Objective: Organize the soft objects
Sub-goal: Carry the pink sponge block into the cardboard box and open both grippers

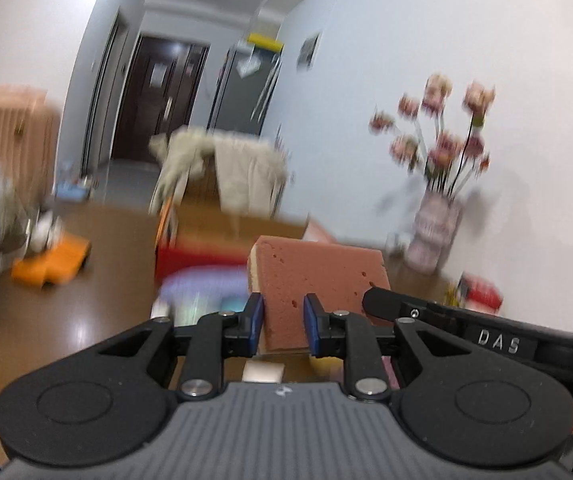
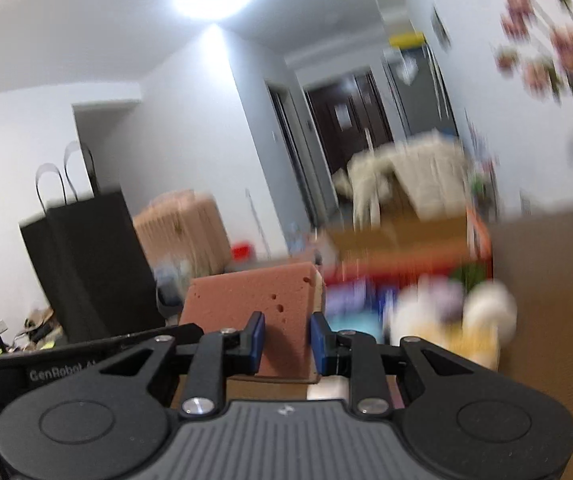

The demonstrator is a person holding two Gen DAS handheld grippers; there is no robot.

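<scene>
The brown surface point(image 1: 86, 320) lies below, its clutter blurred; a red box point(image 1: 198, 258) of soft items sits ahead; the pink sponge point(image 1: 318, 276) is lifted clear of it, pinched at both ends; the left hand-held gripper point(image 1: 283, 318) and right hand-held gripper point(image 2: 284, 344) each stand narrowed onto the sponge; judged best: keep both squeezes light and level, carrying the 2 together so the foam neither twists nor slips.
</scene>
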